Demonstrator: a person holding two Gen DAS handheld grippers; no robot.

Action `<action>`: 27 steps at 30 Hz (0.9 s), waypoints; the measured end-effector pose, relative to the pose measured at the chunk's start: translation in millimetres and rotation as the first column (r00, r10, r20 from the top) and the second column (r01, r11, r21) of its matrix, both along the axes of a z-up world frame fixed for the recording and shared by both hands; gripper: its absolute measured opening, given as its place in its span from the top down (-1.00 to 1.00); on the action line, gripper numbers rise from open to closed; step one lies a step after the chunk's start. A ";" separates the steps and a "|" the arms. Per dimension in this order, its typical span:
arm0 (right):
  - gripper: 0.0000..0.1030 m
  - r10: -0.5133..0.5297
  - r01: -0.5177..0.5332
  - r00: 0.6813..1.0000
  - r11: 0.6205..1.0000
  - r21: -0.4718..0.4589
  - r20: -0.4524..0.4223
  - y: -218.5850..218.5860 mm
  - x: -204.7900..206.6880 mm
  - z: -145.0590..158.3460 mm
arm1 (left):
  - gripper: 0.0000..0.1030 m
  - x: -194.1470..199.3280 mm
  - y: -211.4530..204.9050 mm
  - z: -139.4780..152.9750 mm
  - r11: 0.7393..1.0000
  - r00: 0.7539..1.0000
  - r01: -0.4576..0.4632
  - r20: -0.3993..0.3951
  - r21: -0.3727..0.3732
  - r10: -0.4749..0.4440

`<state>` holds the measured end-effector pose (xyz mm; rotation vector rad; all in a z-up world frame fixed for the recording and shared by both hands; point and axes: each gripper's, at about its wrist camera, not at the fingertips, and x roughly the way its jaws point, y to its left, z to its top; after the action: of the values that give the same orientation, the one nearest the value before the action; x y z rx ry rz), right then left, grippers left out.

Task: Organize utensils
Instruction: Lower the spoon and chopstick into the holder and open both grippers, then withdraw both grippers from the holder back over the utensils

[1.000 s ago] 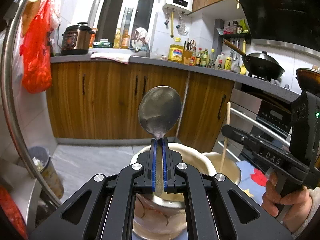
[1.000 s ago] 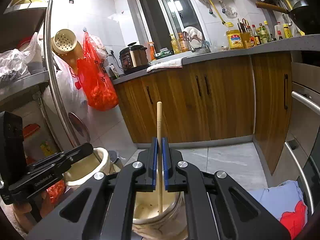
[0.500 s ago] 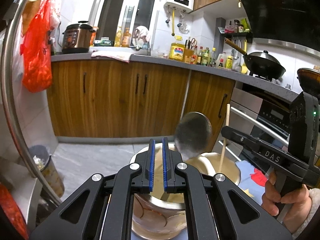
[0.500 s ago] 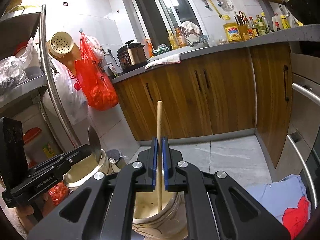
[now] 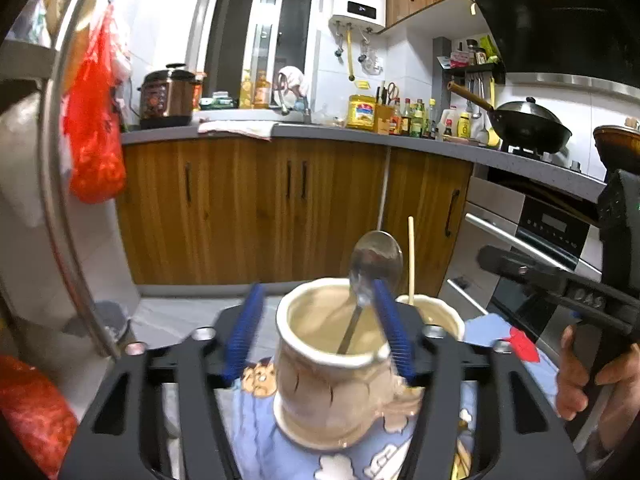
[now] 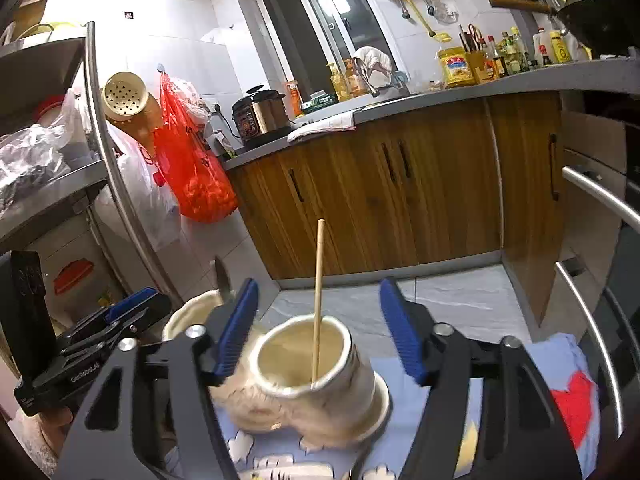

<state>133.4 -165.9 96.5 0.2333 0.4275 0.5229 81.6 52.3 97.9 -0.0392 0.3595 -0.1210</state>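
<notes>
Two cream ceramic cups stand side by side on a blue cartoon cloth (image 5: 256,436). A metal spoon (image 5: 372,272) leans bowl-up in the left cup (image 5: 328,364). My left gripper (image 5: 320,330) is open, its jaws on either side of that cup. A wooden chopstick (image 6: 318,296) stands in the right cup (image 6: 308,372). My right gripper (image 6: 320,332) is open around that cup and holds nothing. The left cup (image 6: 188,312) and spoon tip (image 6: 222,280) show at left in the right wrist view; the chopstick (image 5: 410,260) shows in the left wrist view.
Wooden cabinets (image 5: 248,208) and a grey counter (image 5: 328,132) run behind. An oven with a bar handle (image 5: 520,244) is at right. A metal rack pole (image 6: 108,160) and a red bag (image 6: 192,168) are at left.
My left gripper let go of the spoon, which dropped into the left cup, then opened wide. My right gripper let go of the chopstick, which stands in the right cup, and opened wide.
</notes>
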 end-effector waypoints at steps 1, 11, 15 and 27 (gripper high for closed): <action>-0.44 -0.002 0.002 1.000 1.000 -0.002 -0.004 -2.6 -7.0 1.7 | -0.34 -10.1 -0.6 1.4 1.000 1.000 -0.006 0.001 0.001 0.006; -0.90 -0.049 0.049 0.998 0.999 -0.004 -0.030 -33.4 -83.4 -4.1 | -0.85 -71.1 -8.2 -6.2 0.998 0.996 -0.059 -0.068 -0.023 0.057; -0.90 -0.088 0.087 0.994 0.996 -0.014 -0.071 -42.4 -94.4 -17.2 | -0.88 -85.3 -16.8 -15.4 0.996 0.992 -0.083 -0.093 -0.017 0.081; -0.90 -0.145 0.123 0.978 0.982 -0.147 -0.151 -48.9 -87.9 -70.0 | -0.90 -79.7 -39.1 -73.6 0.995 0.970 -0.087 -0.223 0.047 0.095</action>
<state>45.5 -214.8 26.5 0.1716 0.5989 0.3415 1.9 13.2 24.2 -0.0332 0.5856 -0.0188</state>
